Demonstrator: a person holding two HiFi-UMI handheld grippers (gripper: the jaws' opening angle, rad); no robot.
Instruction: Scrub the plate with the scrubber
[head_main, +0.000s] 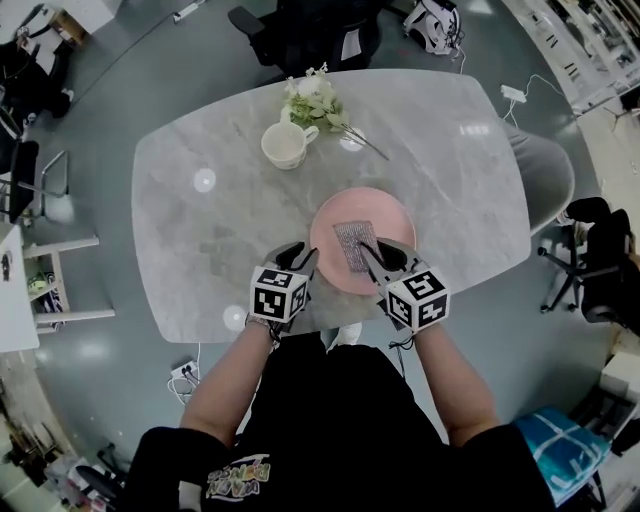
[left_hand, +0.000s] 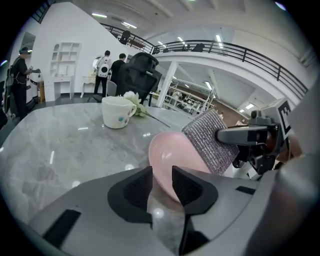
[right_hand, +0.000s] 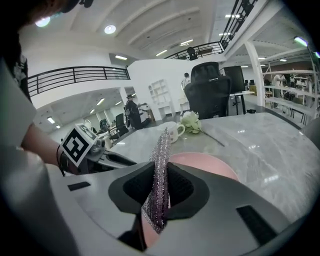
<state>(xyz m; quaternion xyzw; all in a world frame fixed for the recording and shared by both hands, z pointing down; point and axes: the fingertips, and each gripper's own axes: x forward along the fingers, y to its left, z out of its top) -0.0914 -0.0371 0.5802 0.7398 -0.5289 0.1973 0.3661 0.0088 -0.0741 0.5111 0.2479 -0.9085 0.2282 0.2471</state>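
A pink plate (head_main: 390, 215) lies on the marble table (head_main: 200, 230) near its front edge. My right gripper (head_main: 372, 250) is shut on a silvery mesh scrubber (head_main: 352, 238), which stands on edge between its jaws (right_hand: 161, 170) over the near part of the plate (right_hand: 205, 165). My left gripper (head_main: 302, 256) is open at the plate's left rim. In the left gripper view the plate's edge (left_hand: 172, 157) shows just beyond the gap between the jaws (left_hand: 162, 187), and nothing is pinched. The scrubber (left_hand: 210, 140) shows to the right there.
A white cup (head_main: 287, 145) and a sprig of white flowers (head_main: 318, 100) sit at the table's far side. Black office chairs (head_main: 310, 35) stand beyond the table. People stand in the background of the left gripper view (left_hand: 112, 70).
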